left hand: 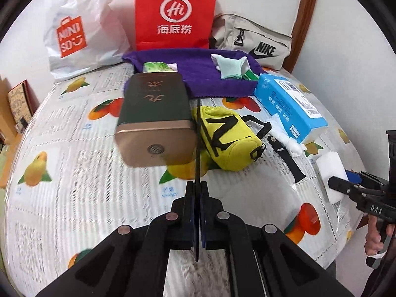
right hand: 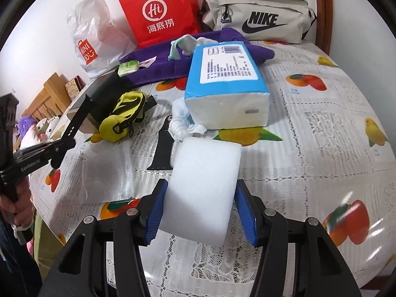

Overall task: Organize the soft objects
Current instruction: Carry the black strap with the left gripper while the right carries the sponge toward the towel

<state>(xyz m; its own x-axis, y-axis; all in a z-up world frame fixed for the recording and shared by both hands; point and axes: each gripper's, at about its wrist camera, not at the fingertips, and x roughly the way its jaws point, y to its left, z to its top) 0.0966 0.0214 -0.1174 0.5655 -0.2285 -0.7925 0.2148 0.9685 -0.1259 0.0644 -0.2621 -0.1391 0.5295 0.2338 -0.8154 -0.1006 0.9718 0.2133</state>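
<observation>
Round table [right hand: 321, 148] under white lace cloth with fruit prints, white wall behind. My left gripper [left hand: 197, 193] pointed steeply down, fingers pressed together on thin black strip [left hand: 198, 136], mid-frame in left view. My right gripper [right hand: 200, 212] angled down, blue pads [right hand: 156, 212] about halfway apart, clamping white foam sponge block [right hand: 205, 188], lower centre of right view. Around: dark green tea tin with gold end [left hand: 153, 121], yellow neoprene pouch [left hand: 230, 138], blue tissue pack [right hand: 227, 79], purple towel [left hand: 198, 74], red paper bag [left hand: 175, 12], beige Nike bag [right hand: 257, 17].
</observation>
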